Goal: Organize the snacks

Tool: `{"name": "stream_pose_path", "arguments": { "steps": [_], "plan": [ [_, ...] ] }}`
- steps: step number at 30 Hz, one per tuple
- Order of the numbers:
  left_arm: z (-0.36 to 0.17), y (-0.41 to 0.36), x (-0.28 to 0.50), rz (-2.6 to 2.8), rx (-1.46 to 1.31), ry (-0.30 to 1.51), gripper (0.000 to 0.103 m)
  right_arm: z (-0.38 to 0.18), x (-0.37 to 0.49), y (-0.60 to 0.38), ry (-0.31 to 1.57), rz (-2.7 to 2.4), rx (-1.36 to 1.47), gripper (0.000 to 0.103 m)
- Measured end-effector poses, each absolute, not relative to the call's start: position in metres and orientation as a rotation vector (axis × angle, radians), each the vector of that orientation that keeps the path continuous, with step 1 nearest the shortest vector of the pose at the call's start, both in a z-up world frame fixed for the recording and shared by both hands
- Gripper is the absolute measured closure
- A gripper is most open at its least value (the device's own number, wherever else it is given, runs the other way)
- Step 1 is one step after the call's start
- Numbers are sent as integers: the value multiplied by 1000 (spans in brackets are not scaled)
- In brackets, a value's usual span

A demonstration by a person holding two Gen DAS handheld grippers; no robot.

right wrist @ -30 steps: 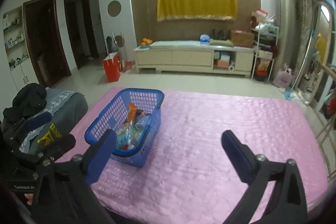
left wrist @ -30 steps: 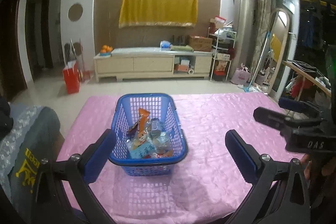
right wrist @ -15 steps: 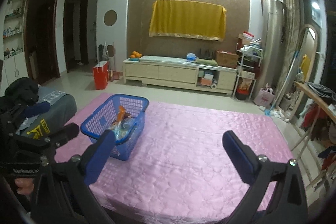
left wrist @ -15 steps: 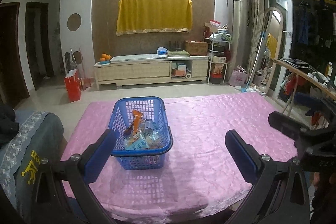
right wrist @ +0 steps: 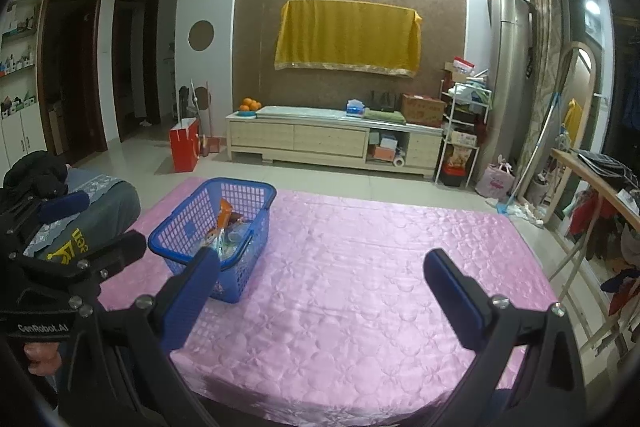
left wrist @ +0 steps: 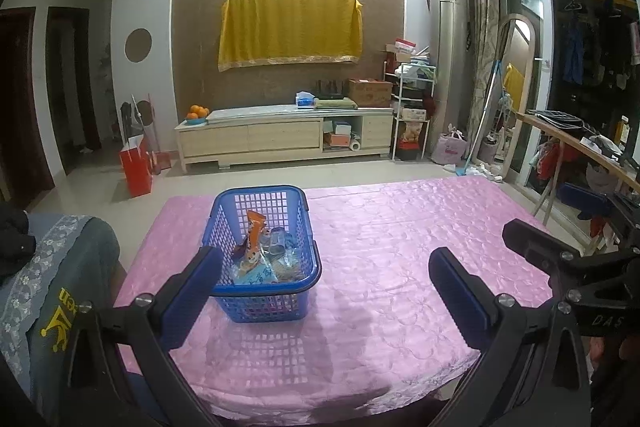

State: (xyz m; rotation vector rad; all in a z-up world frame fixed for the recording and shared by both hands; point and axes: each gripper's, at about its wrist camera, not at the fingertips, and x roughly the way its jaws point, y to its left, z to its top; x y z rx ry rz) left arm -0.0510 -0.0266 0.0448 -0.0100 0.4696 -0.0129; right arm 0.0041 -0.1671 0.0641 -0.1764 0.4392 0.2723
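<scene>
A blue plastic basket [left wrist: 224, 227] stands on the pink-clothed table [left wrist: 400, 247], left of centre. It holds several snack packets [left wrist: 260, 263], one orange and upright [left wrist: 254, 227]. My left gripper [left wrist: 326, 275] is open and empty, held above the table's near edge, well back from the basket. My right gripper [right wrist: 322, 277] is open and empty, above the near edge to the right of the basket [right wrist: 180, 227]. The right gripper also shows at the right of the left wrist view [left wrist: 560, 227], and the left one at the left of the right wrist view [right wrist: 80, 227].
A grey chair back with a dark garment [left wrist: 48, 267] stands at the table's left side. A wooden folding table [right wrist: 592, 187] stands right of the table. A TV cabinet [left wrist: 280, 135] and shelves line the far wall.
Both grippers have pulled back and risen away from the basket, which now looks smaller and farther off. Both stay open and empty.
</scene>
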Motion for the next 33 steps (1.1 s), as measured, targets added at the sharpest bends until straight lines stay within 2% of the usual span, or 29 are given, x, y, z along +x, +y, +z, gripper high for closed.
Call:
{"name": "stream_pose_path", "arguments": {
  "steps": [33],
  "plan": [
    [44,-29,-56,-21,-20,477,0,64,-2,-165,443,254,-181,0]
  ]
}}
